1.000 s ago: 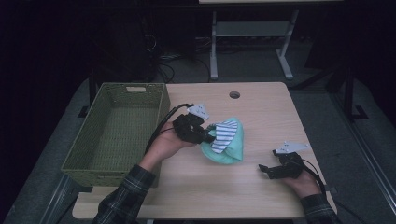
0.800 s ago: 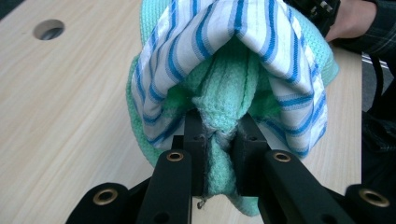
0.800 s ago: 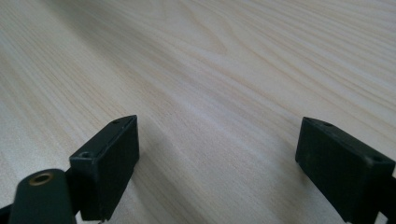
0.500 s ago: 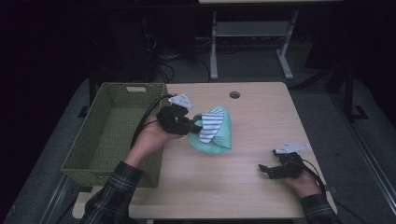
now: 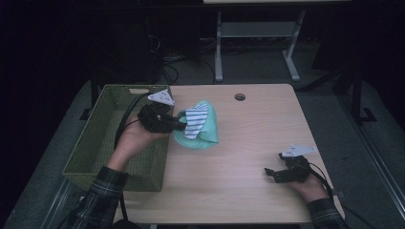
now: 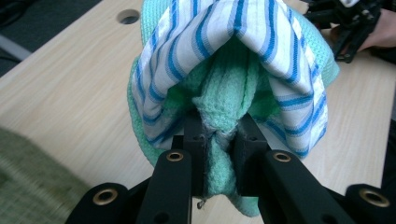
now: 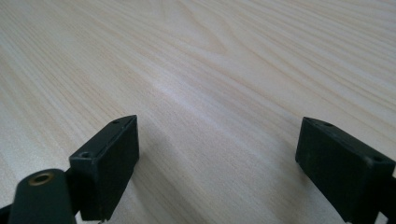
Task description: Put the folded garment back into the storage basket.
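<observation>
A mint-green knitted cloth hangs bunched with a blue-and-white striped cloth draped over it, lifted at the table's left edge beside the basket. My left gripper is shut on the green cloth; its jaws pinch a fold, and the striped cloth arches over it. My right gripper rests low on the table at the front right, open, with bare wood between its jaws.
A green woven basket stands along the table's left side, under my left hand. The wooden table has a round cable hole at the back. A desk frame and cables stand on the dark floor beyond.
My left gripper has carried the bunched cloths up and leftward, from mid-table to the basket's right rim. The right gripper has stayed in place.
</observation>
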Tool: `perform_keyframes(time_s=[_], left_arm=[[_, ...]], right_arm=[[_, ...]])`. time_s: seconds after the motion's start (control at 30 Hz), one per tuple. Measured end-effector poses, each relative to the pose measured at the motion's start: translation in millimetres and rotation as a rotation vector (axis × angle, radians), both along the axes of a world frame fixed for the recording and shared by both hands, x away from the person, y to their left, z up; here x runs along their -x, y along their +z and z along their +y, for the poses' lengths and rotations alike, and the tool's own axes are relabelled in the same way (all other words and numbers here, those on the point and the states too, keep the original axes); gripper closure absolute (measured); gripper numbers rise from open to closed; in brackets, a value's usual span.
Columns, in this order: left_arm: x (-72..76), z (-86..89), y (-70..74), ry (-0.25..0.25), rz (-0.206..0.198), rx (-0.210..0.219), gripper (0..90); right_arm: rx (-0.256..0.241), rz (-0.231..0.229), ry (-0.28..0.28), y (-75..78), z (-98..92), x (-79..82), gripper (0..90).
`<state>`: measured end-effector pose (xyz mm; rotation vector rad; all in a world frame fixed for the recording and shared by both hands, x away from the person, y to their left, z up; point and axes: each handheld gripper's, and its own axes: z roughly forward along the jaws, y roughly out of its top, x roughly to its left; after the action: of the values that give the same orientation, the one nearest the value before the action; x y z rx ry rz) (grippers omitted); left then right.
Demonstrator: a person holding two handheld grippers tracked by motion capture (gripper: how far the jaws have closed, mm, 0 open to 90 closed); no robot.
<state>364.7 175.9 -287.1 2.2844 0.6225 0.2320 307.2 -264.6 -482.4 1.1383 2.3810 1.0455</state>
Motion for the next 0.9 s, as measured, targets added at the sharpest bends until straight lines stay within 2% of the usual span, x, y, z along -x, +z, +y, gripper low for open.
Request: perform_keyframes(time_s=[0.07,0.17,0.3,0.63,0.67,0.8,0.9], left_arm=[[0.2,7.1,0.9,0.024,-0.003,0.007,77.7],[-0.3,18.9,2.6,0.048,-0.014,-0.013,77.7],[0.2,34.9,4.1,0.084,-0.013,-0.008,77.7],[-0.3,73.9,3.3,0.182,-0.020,0.005,77.7],[-0.3,73.9,3.3,0.182,-0.020,0.005,77.7],[0.4,91.1,1.7,0.232,-0.021,0.010,77.7],[0.9,100.7,1.1,0.258,-0.027,0.000,77.7]], right_arm=[[0.002,0.002,-0.002,0.2,0.1,0.0,12.6],[0.006,0.004,-0.006,-0.3,0.7,-0.6,8.9],[0.014,0.019,-0.025,-0.5,1.6,-1.5,3.5],[0.022,0.027,-0.045,-1.1,2.2,-2.8,0.0],[0.022,0.029,-0.046,-1.0,2.3,-2.8,0.0],[0.023,0.028,-0.048,-1.1,2.3,-2.9,0.0],[0.023,0.028,-0.048,-1.1,2.3,-2.9,0.0]])
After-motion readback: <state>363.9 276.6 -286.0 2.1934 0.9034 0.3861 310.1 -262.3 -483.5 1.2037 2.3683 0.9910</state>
